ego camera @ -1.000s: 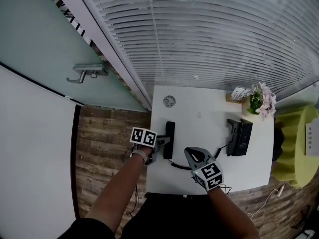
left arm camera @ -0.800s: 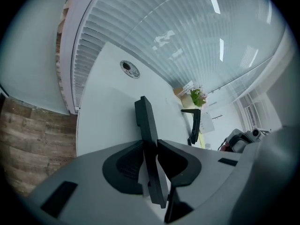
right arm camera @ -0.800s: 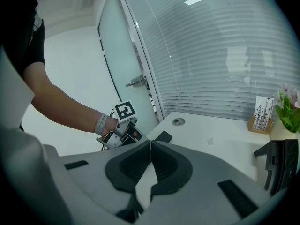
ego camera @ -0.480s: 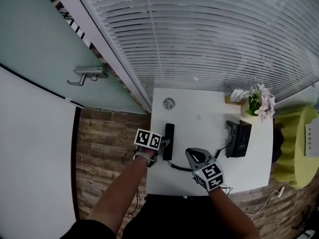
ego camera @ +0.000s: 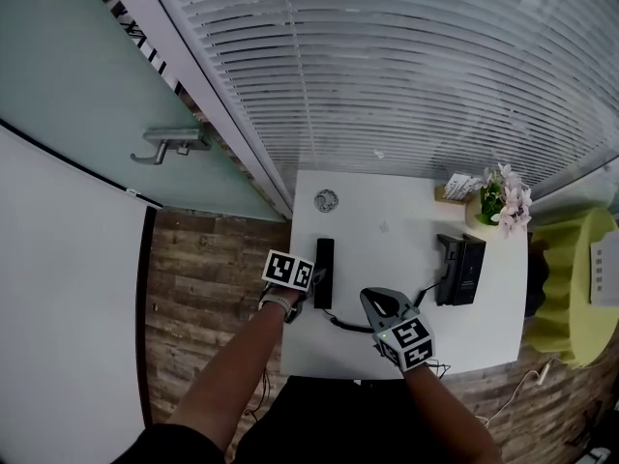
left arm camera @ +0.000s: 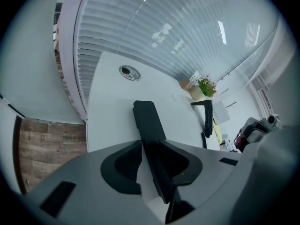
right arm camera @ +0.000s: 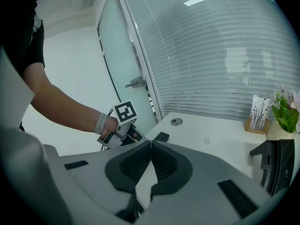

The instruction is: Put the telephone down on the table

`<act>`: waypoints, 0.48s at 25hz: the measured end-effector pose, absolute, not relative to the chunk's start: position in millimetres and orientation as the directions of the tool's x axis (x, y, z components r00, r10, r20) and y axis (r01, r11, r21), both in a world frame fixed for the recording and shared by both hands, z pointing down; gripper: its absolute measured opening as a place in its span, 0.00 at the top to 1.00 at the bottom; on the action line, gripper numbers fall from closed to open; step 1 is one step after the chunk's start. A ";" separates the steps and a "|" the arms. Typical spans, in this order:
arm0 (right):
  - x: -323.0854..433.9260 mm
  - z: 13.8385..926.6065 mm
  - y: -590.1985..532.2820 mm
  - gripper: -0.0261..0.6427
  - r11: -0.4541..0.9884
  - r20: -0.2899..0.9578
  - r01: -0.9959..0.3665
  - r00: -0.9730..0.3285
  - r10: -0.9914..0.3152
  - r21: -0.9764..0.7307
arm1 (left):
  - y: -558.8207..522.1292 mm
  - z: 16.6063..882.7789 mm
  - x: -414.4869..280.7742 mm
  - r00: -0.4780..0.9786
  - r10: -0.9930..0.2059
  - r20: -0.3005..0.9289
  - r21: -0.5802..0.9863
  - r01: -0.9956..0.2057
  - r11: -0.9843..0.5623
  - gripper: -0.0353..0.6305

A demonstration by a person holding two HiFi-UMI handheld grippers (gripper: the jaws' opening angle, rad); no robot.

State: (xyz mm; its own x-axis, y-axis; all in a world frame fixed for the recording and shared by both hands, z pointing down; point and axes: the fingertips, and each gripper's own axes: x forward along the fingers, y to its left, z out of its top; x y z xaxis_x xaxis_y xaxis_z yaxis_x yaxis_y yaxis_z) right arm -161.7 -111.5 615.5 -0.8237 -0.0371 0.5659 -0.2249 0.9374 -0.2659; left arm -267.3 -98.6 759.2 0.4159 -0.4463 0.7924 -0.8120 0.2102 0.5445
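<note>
A metal door handle (ego camera: 162, 145) stood out from the frosted glass door at the far left, above a strip of wooden floor (ego camera: 208, 278). At the white table's (ego camera: 387, 249) left edge the left gripper (ego camera: 317, 280) pointed down at the black telephone handset (ego camera: 324, 259). The handset lay flat on the tabletop, lengthwise between the gripper's jaws. Those jaws had just been opening. In the left gripper view they stood apart around the handset (left arm camera: 147, 118), with a sliver of white table showing beside it on one side. Beyond the handset, a round cable grommet (ego camera: 326, 199) sat near the table's back edge by the window blinds (ego camera: 387, 66). A dark cord (ego camera: 350, 327) ran from the handset's near end past the right gripper (ego camera: 372, 300), which hovered over the table's front part. Its jaws were closed tip to tip on nothing. Further right stood the black telephone base (ego camera: 460, 269), well apart from the handset. A potted plant with pink flowers (ego camera: 505, 199) occupied the back right corner.
</note>
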 end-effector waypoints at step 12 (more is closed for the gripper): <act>-145.5 605.3 -114.6 0.93 0.943 0.542 -0.220 -0.839 -0.052 -0.251 | -97.5 710.6 -276.6 0.258 -0.610 0.749 0.455 -0.869 0.191 0.76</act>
State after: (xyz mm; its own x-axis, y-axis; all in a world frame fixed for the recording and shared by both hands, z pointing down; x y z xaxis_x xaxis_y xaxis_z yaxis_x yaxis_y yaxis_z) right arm -145.5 -114.6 605.3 -0.8391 -0.0522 0.5415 -0.2204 0.9426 -0.2507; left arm -276.6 -97.5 710.6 0.2582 -0.6100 0.7491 -0.8695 0.1913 0.4555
